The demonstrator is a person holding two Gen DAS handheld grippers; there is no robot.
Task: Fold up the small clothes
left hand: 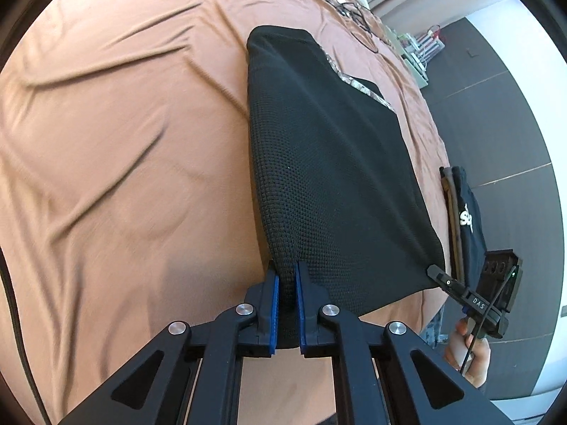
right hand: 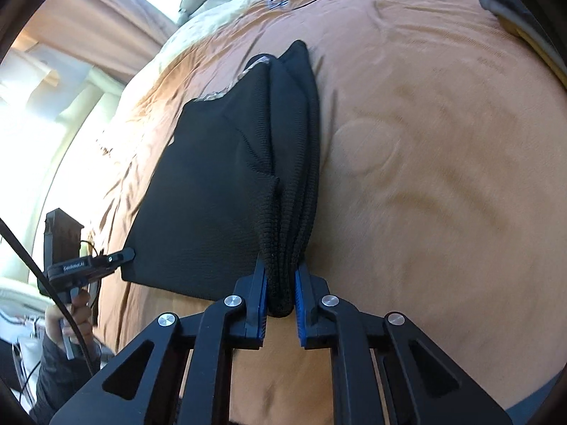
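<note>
Black knit garment [left hand: 329,163]: long axis near-to-far across orange bedspread [left hand: 124,141]; near corners clamped in my left gripper [left hand: 287,276] and right gripper [right hand: 280,276].

Black waffle-knit garment [left hand: 329,177] with patterned trim, folded, near corners lifted off the orange bed sheet [left hand: 124,141], far end resting there

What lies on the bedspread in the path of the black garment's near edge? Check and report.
Nothing visible blocks it. Both the left gripper and right gripper are shut on the black garment, and the orange bedspread past its far end shows only wrinkles. The tangled cables lie farther off.
</note>
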